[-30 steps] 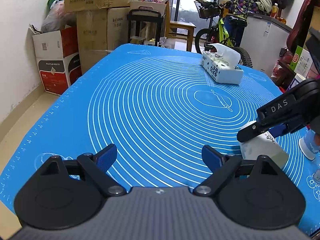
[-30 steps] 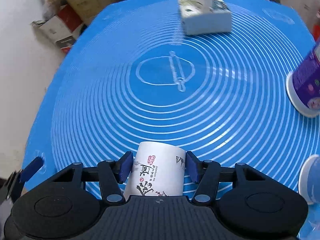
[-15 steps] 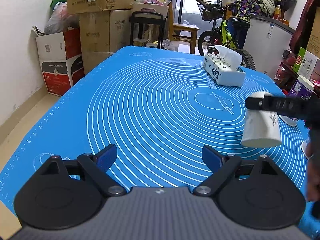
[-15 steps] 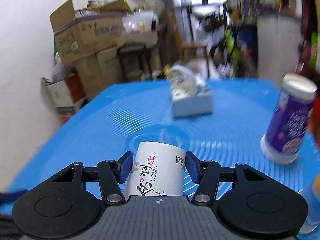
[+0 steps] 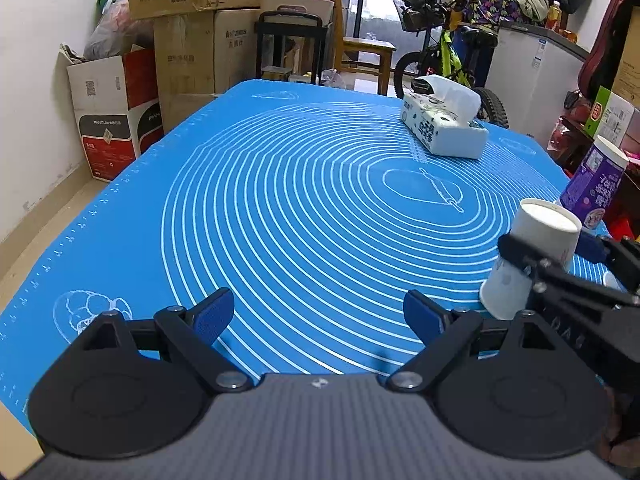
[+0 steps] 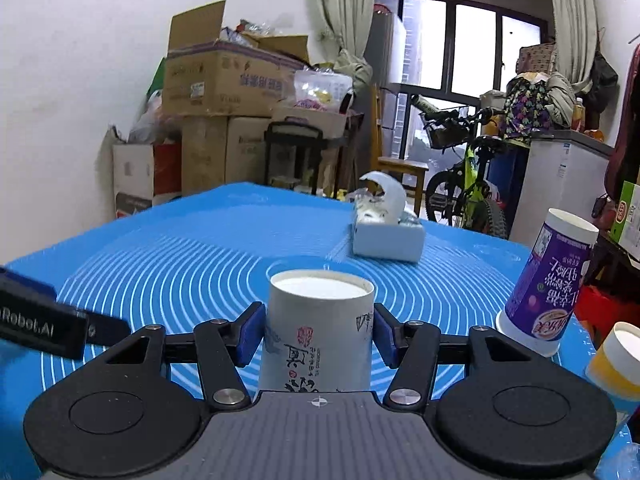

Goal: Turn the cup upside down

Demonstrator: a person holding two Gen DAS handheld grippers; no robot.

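My right gripper (image 6: 319, 338) is shut on a white paper cup (image 6: 318, 336) with red and black print. The cup stands bottom-up between the fingers, its print upside down and its flat base on top. In the left wrist view the same cup (image 5: 536, 248) is tilted at the right, wide rim low near the blue mat (image 5: 304, 208), held by the right gripper (image 5: 552, 256). My left gripper (image 5: 316, 312) is open and empty above the mat's near edge.
A white tissue box (image 5: 442, 128) sits at the far right of the mat. An upturned purple cup (image 6: 548, 280) and a yellow cup (image 6: 618, 360) stand to the right. Cardboard boxes (image 5: 192, 40) and a bicycle (image 5: 448, 56) lie beyond the table.
My right gripper lifted the cup off the mat and turned it over, then lowered it toward the mat. The left gripper has stayed open in place.
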